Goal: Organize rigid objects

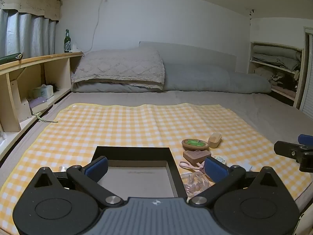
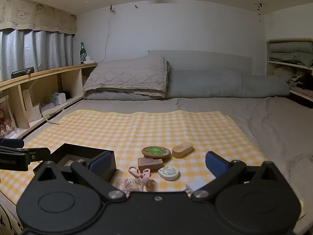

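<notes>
— Look at the left gripper [image 1: 156, 166], its blue pads are spread as wide as they go and there's nothing between them. It just hangs above the black box [image 1: 135, 150], touching nothing

— Same with the right gripper [image 2: 157, 163]: jaws far apart, holding nothing, tilted down over the little pile of things

— What's in that pile? I see a round wooden coaster with a green frog [image 2: 156, 151] on it, flat on the yellow checked cloth [image 2: 137, 125]

— Just right of it lies a pale wooden oblong block [image 2: 182, 149], and right in front of the coaster a brown block [image 2: 149, 163] with something stamped on top. Beside that, nearer us, a round white tape measure [image 2: 168, 172]

— And the pink thing?

— A pink clip [image 2: 139, 173], left of the tape measure, with a clear plastic packet of small pink pieces [image 2: 128, 183] touching it at the near edge. A small white item [image 2: 193, 186] peeks out by the right gripper's arm; I can't tell what it is

— The box is open-topped, dark rim, pale floor, and the part I can see holds nothing. It sits left of the pile, close to it, all on the cloth over the bed [image 2: 264, 117]
</notes>
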Tool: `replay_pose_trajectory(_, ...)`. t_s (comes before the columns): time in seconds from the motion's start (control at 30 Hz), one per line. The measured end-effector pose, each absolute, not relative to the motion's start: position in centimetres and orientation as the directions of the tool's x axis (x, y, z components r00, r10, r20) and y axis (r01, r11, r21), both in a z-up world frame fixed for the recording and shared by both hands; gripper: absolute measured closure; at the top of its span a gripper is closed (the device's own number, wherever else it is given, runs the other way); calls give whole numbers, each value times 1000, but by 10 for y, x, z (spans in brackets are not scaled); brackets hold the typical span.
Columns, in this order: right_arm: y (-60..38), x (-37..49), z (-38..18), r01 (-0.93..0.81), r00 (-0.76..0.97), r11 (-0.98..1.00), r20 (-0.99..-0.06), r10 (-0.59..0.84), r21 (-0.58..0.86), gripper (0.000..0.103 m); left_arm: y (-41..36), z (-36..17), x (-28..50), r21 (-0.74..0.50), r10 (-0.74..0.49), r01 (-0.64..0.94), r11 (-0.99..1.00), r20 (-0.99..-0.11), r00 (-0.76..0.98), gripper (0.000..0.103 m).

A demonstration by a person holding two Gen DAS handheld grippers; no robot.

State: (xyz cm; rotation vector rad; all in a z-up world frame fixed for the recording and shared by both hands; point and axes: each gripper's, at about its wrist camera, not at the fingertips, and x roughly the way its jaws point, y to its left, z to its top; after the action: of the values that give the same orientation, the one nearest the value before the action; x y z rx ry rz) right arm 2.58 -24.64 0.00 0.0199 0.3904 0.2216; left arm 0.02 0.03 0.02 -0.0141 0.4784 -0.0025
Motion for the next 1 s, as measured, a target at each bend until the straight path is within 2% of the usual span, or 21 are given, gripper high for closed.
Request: replay_pose_trajectory(1.0,-246,27,-1,-214,899,976,-381,215,45,0,0,-1,1,-20,-11,1,1000,-467,884,0)
